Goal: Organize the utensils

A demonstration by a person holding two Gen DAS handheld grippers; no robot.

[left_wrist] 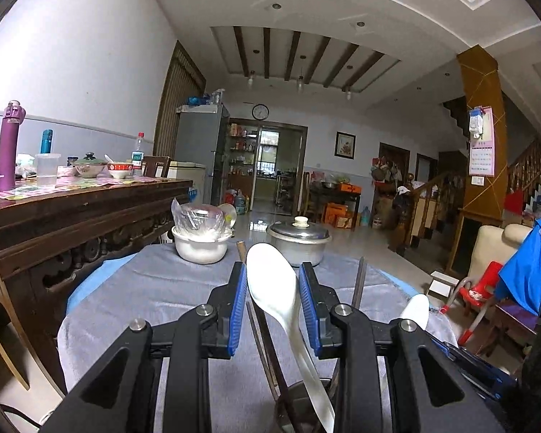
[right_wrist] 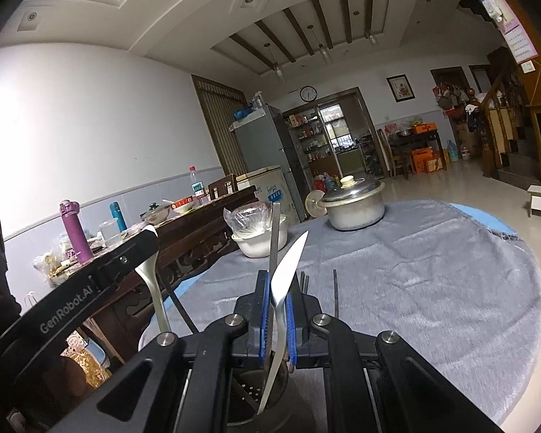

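My left gripper (left_wrist: 274, 281) is shut on the bowl of a white spoon (left_wrist: 270, 270), whose handle slants down into a metal utensil holder (left_wrist: 295, 409) just below the fingers. In the right wrist view that gripper (right_wrist: 144, 241) shows at the left, with its spoon (right_wrist: 151, 281) hanging from it. My right gripper (right_wrist: 279, 288) is shut on a second white spoon (right_wrist: 288, 270), seen edge-on, with its handle reaching into the perforated holder (right_wrist: 245, 393). Dark chopsticks (right_wrist: 275, 238) stand up from the holder beside that spoon. The second spoon's tip (left_wrist: 414, 310) shows in the left wrist view.
The round table carries a grey cloth (right_wrist: 432, 288). At its far side stand a lidded metal pot (right_wrist: 353, 202) and a white bowl with a plastic-wrapped dish (right_wrist: 256, 241). A carved wooden sideboard (left_wrist: 83, 209) with bottles stands to the left, and a red chair (left_wrist: 476, 288) to the right.
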